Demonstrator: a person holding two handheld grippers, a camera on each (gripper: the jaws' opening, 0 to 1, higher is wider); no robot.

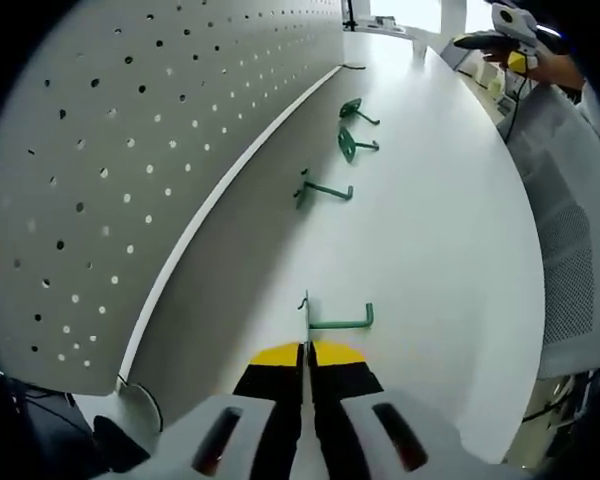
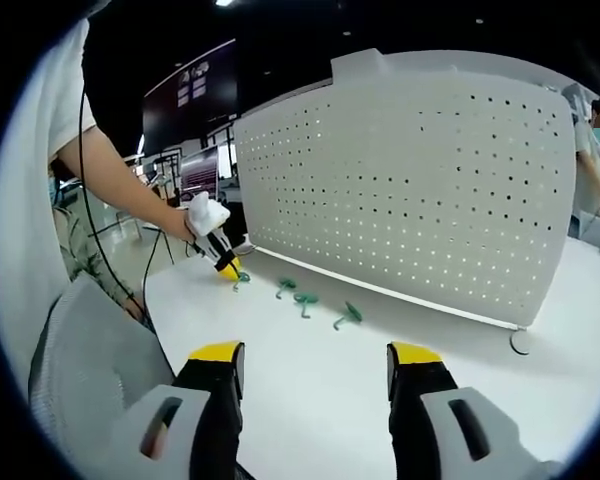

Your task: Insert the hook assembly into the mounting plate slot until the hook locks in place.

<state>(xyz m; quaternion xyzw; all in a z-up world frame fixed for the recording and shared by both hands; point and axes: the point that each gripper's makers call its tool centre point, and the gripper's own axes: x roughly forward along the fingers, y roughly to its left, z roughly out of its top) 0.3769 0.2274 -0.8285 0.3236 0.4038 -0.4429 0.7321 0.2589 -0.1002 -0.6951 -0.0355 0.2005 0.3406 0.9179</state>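
Left gripper jaws covering near end of closest green hook. Pegboard running out past left gripper view's edge. In right gripper view, hooks on table looking too small to tell shapes; left gripper tip hiding part of one hook. Person at right edge getting cut off.
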